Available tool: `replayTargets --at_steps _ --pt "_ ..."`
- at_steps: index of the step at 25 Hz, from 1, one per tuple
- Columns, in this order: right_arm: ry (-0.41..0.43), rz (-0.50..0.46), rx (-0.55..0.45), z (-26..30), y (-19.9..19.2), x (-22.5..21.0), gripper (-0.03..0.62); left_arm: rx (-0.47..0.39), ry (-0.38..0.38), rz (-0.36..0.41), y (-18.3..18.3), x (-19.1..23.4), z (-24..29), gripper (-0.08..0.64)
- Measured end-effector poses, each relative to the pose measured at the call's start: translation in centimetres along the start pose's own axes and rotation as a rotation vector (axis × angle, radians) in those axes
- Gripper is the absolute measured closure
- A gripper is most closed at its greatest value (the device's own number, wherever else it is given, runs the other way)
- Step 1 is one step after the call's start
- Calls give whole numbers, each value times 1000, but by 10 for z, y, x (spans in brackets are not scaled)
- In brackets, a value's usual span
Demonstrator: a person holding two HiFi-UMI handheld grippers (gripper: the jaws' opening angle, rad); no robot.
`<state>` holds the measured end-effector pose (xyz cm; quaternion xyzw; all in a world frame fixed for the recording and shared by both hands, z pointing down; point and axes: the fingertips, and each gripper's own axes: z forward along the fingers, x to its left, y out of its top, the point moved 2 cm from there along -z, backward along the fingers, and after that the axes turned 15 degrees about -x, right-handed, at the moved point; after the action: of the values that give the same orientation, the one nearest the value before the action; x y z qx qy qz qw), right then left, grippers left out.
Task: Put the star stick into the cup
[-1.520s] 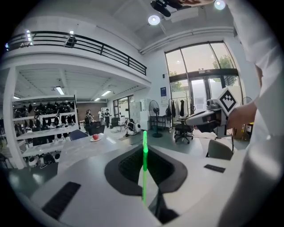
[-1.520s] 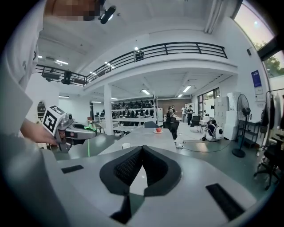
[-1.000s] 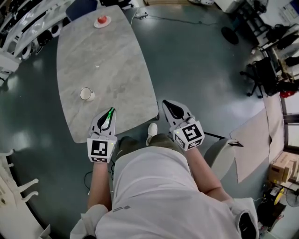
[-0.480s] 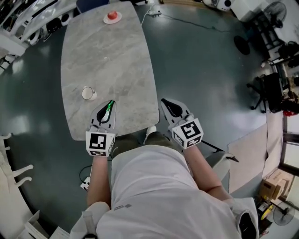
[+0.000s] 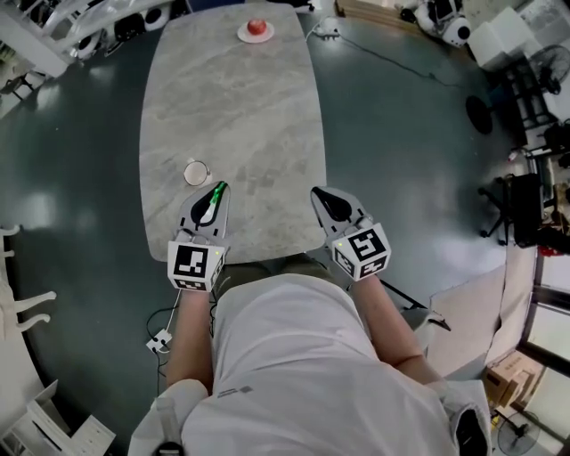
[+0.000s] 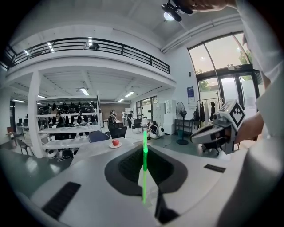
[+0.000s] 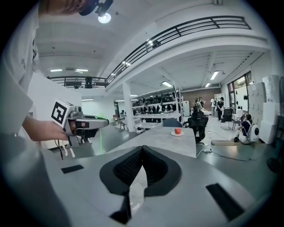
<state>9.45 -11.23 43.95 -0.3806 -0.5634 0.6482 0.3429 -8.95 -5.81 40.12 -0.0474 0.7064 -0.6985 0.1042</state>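
Both closed: left gripper (image 5: 216, 191) on the star stick (image 6: 144, 165) (green) near the cup (image 5: 196, 172), right gripper (image 5: 320, 195) empty.

A grey, stone-patterned surface (image 5: 240, 116) with rounded corners stands on a dark, glossy floor (image 5: 392, 134). A small white cup (image 5: 196, 172) sits upright on it, close to the near left edge. Well apart from the cup, at the far end, a pale plate (image 5: 244, 36) carries a red fruit (image 5: 256, 26).
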Motion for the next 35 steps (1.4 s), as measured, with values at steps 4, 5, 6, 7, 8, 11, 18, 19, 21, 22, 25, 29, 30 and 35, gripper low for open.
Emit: replayTargets --at_steps 4,5,6,7,8,11,18,19,21,22,25,29,30,35 --pt "27 4 8 24 -2 14 581 -10 52 4 2 32 -13 546" --pt "34 3 9 30 -2 18 581 -12 66 3 2 40 -17 546" --pt "41 3 11 35 -2 21 581 -15 79 1 3 48 -20 546" --pt "48 2 13 41 -2 25 581 -17 91 -2 4 56 -24 546" --pt "54 2 14 46 -1 28 581 -19 103 -6 4 64 -27 546" --pt "71 -1 17 62 0 38 581 -29 138 -18 5 89 -36 546" --pt "80 -6 24 90 2 48 581 -58 167 -16 13 130 -40 546" --pt "78 -5 25 93 2 49 581 -62 165 -17 14 134 -38 546" --pt "69 -4 31 98 1 50 581 -67 158 -24 12 143 -34 546" --pt "64 -3 36 100 0 50 581 -69 153 -29 11 146 -32 546" --pt "42 1 51 104 -4 48 581 -75 134 -45 7 156 -23 546" --pt "7 5 76 109 -12 42 581 -81 101 -56 1 167 -6 546" --pt "-2 6 82 109 -14 41 581 -82 93 -58 0 169 -2 546" --pt "-53 13 104 110 -19 37 581 -82 45 -81 -9 176 16 546"
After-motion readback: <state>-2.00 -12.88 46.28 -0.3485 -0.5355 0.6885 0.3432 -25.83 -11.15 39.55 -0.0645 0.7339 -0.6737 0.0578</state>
